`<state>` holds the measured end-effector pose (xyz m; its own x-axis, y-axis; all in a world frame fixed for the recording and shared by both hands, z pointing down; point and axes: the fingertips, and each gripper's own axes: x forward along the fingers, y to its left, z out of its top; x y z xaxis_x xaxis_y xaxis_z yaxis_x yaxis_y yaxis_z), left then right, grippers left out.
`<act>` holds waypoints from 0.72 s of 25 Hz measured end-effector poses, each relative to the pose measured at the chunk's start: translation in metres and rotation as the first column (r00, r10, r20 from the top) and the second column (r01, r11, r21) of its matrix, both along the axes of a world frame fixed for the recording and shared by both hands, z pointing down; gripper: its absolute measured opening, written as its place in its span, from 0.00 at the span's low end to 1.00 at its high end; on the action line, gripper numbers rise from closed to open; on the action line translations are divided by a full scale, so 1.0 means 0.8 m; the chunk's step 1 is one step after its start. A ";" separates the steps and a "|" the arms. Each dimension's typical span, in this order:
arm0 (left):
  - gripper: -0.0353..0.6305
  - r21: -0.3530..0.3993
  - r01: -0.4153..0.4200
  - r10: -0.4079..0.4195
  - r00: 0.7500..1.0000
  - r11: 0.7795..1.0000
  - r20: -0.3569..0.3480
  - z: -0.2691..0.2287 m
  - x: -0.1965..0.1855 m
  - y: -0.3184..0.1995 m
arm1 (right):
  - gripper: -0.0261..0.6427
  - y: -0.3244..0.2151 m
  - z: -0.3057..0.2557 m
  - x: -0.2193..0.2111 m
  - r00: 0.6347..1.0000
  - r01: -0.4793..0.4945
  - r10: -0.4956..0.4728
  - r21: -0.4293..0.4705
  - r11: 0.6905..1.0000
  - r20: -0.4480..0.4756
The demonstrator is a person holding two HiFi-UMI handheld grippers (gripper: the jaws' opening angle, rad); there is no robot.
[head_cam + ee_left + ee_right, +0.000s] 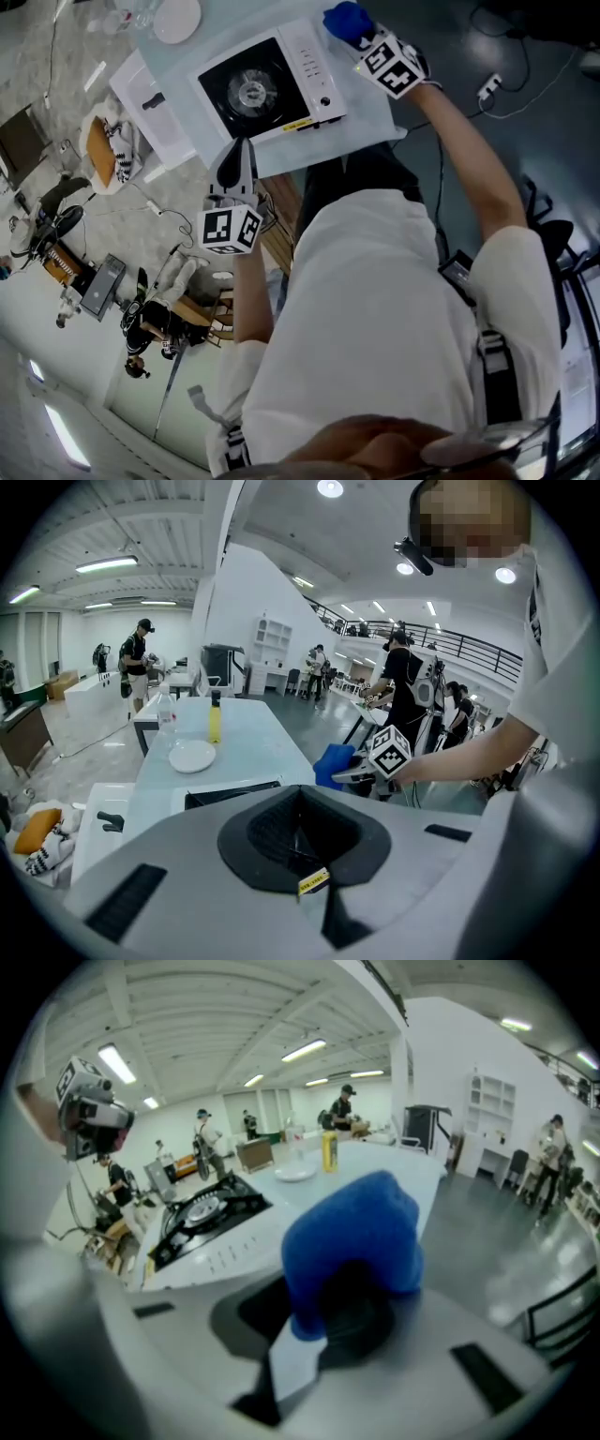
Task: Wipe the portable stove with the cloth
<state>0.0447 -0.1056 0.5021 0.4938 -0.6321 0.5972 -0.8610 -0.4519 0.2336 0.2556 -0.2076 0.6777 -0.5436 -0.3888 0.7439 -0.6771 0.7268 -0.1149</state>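
The portable stove is white with a black burner top and stands on the pale table. The blue cloth is bunched beyond the stove's right end, with my right gripper shut on it. In the right gripper view the cloth fills the jaws, and the stove lies to the left of it. My left gripper hovers at the stove's near edge, jaws together and holding nothing. The left gripper view shows the stove top just ahead and the cloth to the right.
A white plate, a yellow bottle and a clear bottle stand at the table's far end. A flat white box lies left of the stove. A power strip with cables lies on the floor. People stand in the background.
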 end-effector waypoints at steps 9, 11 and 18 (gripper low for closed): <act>0.10 -0.034 0.005 -0.004 1.000 0.999 0.018 0.008 0.001 -0.003 | 0.14 -0.036 0.063 -0.017 0.993 0.076 -0.081 -0.064 0.995 -0.081; 0.10 -0.036 0.014 -0.013 1.000 0.999 0.019 0.010 -0.001 0.000 | 0.14 -0.038 0.071 -0.022 0.990 0.096 -0.102 -0.067 0.993 -0.092; 0.10 -0.046 0.045 -0.044 0.999 0.998 0.026 0.013 -0.010 0.013 | 0.14 -0.025 0.080 -0.043 0.975 0.182 -0.186 -0.050 0.982 -0.119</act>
<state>0.0366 -0.0952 0.5125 0.4505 -0.6240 0.6385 -0.8857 -0.4022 0.2318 0.2214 -0.2277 0.7419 -0.5073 -0.2602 0.8215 -0.5427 0.8370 -0.0700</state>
